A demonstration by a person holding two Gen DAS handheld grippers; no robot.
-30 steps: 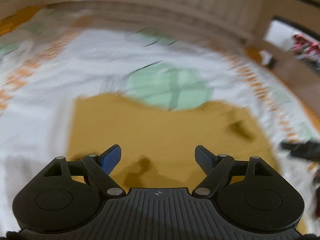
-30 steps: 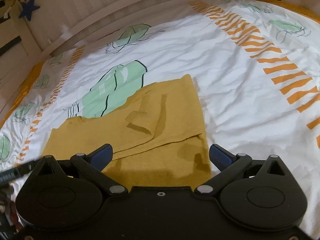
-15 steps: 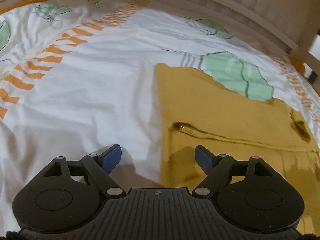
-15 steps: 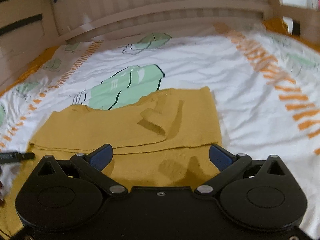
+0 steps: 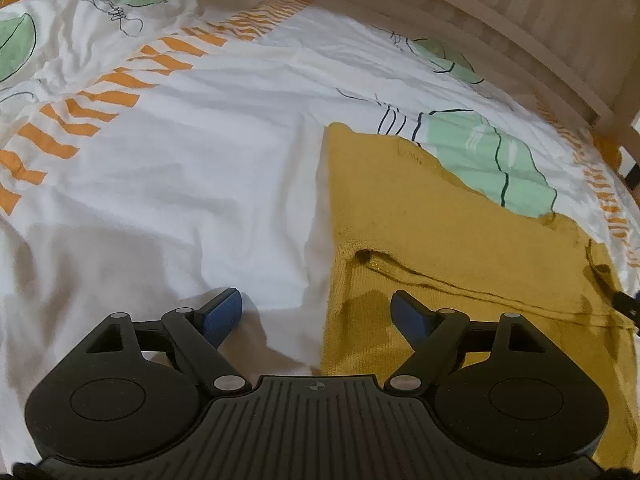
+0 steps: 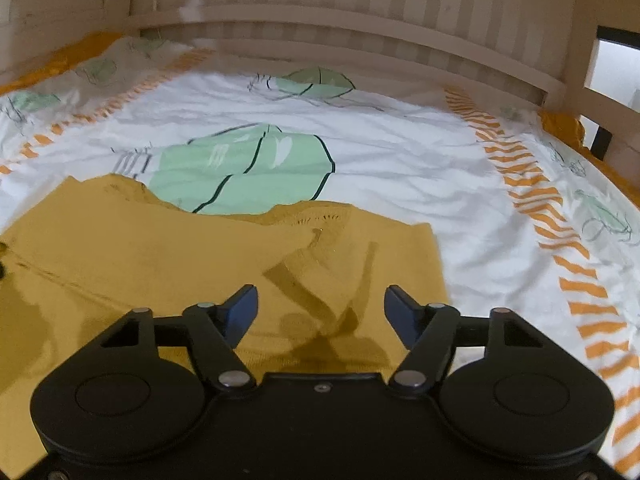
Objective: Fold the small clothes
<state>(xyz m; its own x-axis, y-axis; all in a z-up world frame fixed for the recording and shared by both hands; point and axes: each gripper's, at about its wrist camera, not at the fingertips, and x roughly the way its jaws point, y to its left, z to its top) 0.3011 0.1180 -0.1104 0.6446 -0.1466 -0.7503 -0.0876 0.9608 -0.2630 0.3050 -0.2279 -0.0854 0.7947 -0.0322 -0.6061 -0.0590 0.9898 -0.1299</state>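
A mustard-yellow knit garment (image 5: 440,232) lies flat on the bed, with one layer folded over another. My left gripper (image 5: 316,312) is open and empty, low over the garment's left edge: one finger over the white sheet, the other over the yellow knit. The garment also shows in the right wrist view (image 6: 160,248), with a small sleeve (image 6: 316,280) lying across it. My right gripper (image 6: 320,308) is open and empty, just above the sleeve near the garment's right side.
The bed is covered by a white sheet (image 5: 180,168) with orange stripes and green leaf prints. A wooden slatted rail (image 6: 360,40) runs along the far side. The other gripper's black tip (image 5: 628,304) shows at the right edge.
Both grippers have moved lower and closer to the garment. The left view swung from the garment's middle to its left edge. Both stayed open.
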